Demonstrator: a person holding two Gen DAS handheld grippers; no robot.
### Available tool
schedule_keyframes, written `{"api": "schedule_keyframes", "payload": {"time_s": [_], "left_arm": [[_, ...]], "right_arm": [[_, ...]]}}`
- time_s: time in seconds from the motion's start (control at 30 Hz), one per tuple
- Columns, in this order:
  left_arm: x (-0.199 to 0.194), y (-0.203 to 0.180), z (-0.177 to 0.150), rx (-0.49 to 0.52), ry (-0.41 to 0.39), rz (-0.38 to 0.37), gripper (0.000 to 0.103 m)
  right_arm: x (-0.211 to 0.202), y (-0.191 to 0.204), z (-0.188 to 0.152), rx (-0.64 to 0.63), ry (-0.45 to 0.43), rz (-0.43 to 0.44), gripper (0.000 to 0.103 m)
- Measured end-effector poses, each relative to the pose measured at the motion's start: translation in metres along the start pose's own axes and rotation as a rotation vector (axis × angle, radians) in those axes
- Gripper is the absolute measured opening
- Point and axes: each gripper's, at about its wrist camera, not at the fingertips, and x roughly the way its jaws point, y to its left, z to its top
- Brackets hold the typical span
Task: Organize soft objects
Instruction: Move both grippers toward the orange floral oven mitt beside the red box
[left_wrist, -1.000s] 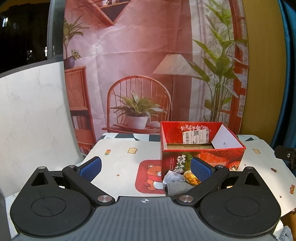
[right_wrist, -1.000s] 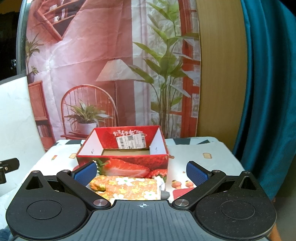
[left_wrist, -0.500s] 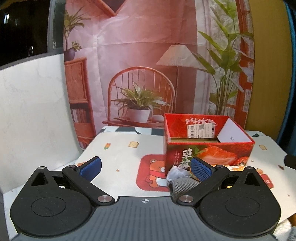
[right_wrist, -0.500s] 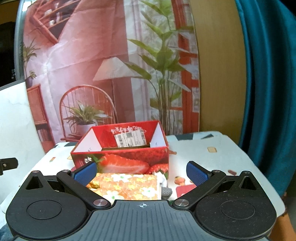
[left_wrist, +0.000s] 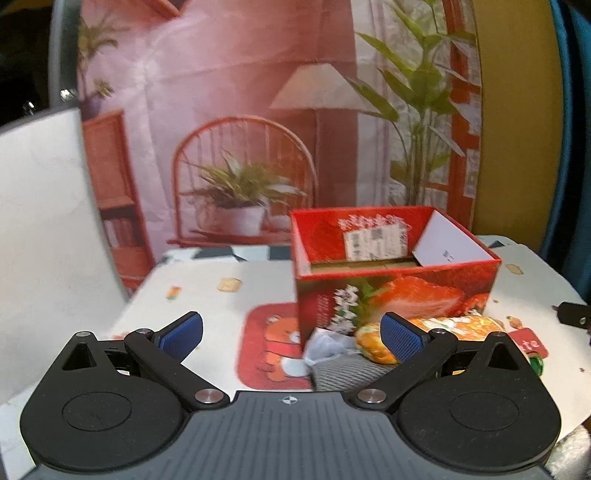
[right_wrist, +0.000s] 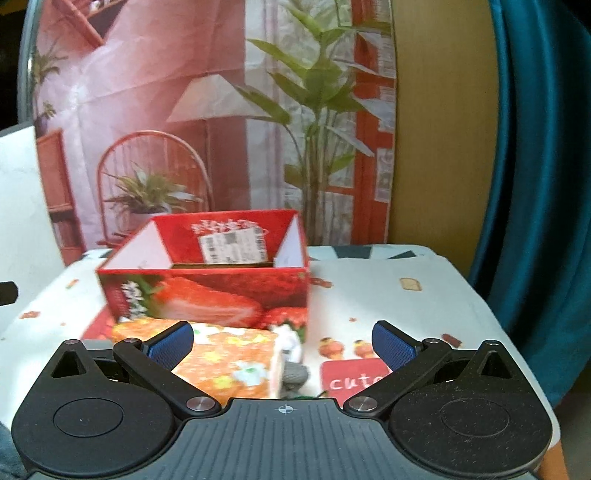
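Observation:
A red strawberry-print box (left_wrist: 395, 291) stands open on the table; it also shows in the right wrist view (right_wrist: 207, 291). In front of it lies an orange floral soft item (right_wrist: 229, 362), seen in the left wrist view (left_wrist: 454, 326) too, with a grey knitted piece (left_wrist: 343, 373) and a white cloth (left_wrist: 325, 345) beside it. My left gripper (left_wrist: 291, 334) is open and empty, just in front of the grey piece. My right gripper (right_wrist: 282, 341) is open and empty, over the orange item's right end.
The table wears a white cloth with cartoon prints (left_wrist: 207, 295) and a red bear patch (left_wrist: 273, 343). A white board (left_wrist: 44, 229) stands at the left. A printed room backdrop (right_wrist: 207, 129) hangs behind, a teal curtain (right_wrist: 535, 184) at the right.
Both grippers have moved forward and tilted down a little, so the box and the soft items look larger and nearer. Both stay open.

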Motion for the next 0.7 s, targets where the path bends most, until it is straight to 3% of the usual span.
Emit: {"api": "schedule_keyframes", "payload": {"time_s": [0.13, 0.33, 0.4, 0.5, 0.7], "left_arm": [[0.02, -0.006, -0.004, -0.01, 0.043, -0.064, 0.103], [0.048, -0.02, -0.005, 0.012, 0.082, -0.075, 0.102], [0.052, -0.022, -0.005, 0.009, 0.085, -0.086, 0.101], [0.061, -0.025, -0.005, 0.005, 0.109, -0.1, 0.093], [0.083, -0.025, -0.003, -0.042, 0.176, -0.142, 0.06]], "right_arm": [[0.018, -0.013, -0.008, 0.036, 0.038, 0.024, 0.101], [0.047, -0.006, -0.022, 0.024, 0.099, 0.085, 0.079], [0.056, -0.001, -0.024, 0.012, 0.108, 0.111, 0.076], [0.071, 0.01, -0.028, -0.005, 0.125, 0.145, 0.074], [0.094, 0.024, -0.04, -0.018, 0.184, 0.206, 0.069]]}}
